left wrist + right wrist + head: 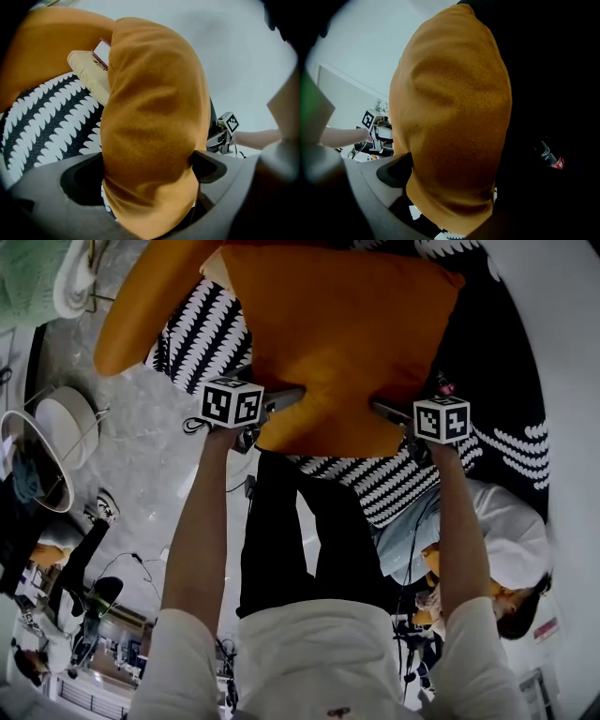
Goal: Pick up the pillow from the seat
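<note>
An orange pillow [347, 343] stands on edge over the black-and-white patterned seat [211, 334] of an orange-backed chair [141, 306]. My left gripper [292, 397] holds its lower left edge. My right gripper [380, 409] holds its lower right edge. In the left gripper view the pillow [154, 122] fills the gap of the left gripper [147, 171], and a pad dents the fabric. In the right gripper view the pillow [450, 117] fills the wide-set right gripper [450, 183]. Its left pad lies against the cloth and the right jaw is lost in the dark.
A beige cushion [86, 77] with a red-and-white item lies behind the pillow on the seat [42, 122]. A round side table with a white bowl [66, 418] stands at the left. A person in white [506, 540] sits at the lower right. Cables lie on the floor.
</note>
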`<action>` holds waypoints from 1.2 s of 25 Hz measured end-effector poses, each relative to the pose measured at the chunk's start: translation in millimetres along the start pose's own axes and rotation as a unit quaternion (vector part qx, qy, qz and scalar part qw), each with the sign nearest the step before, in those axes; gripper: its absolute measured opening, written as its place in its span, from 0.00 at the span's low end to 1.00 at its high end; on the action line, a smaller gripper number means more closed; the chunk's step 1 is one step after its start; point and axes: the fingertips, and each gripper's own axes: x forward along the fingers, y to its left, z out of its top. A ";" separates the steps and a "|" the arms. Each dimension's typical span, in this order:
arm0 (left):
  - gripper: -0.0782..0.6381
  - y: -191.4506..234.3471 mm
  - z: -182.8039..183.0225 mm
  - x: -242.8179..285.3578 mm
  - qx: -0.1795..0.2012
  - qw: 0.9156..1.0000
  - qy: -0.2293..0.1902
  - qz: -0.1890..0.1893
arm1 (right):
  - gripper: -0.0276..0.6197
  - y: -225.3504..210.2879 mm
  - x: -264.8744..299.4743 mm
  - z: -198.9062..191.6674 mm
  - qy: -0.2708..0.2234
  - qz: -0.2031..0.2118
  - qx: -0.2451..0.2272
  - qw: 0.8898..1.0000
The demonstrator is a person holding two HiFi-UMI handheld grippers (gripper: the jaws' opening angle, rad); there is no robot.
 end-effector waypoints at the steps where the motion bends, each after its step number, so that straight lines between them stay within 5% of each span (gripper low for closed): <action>1: 0.93 0.1 -0.7 0.5 -0.001 1.000 0.002 0.002 | 0.85 1.9 0.8 0.2 -0.003 0.001 0.000 1.000; 6: 0.87 -9.7 0.7 -5.2 0.001 1.000 0.007 0.002 | 0.82 9.1 -7.0 1.4 -0.012 -0.003 -0.001 1.000; 14: 0.71 -19.3 -0.7 -12.8 0.009 1.000 -0.023 0.018 | 0.65 19.1 -13.5 1.0 -0.021 -0.022 -0.015 0.999; 30: 0.64 -58.4 -6.2 -81.3 0.031 0.997 -0.063 0.043 | 0.60 80.5 -62.5 -3.0 -0.074 -0.036 -0.047 0.996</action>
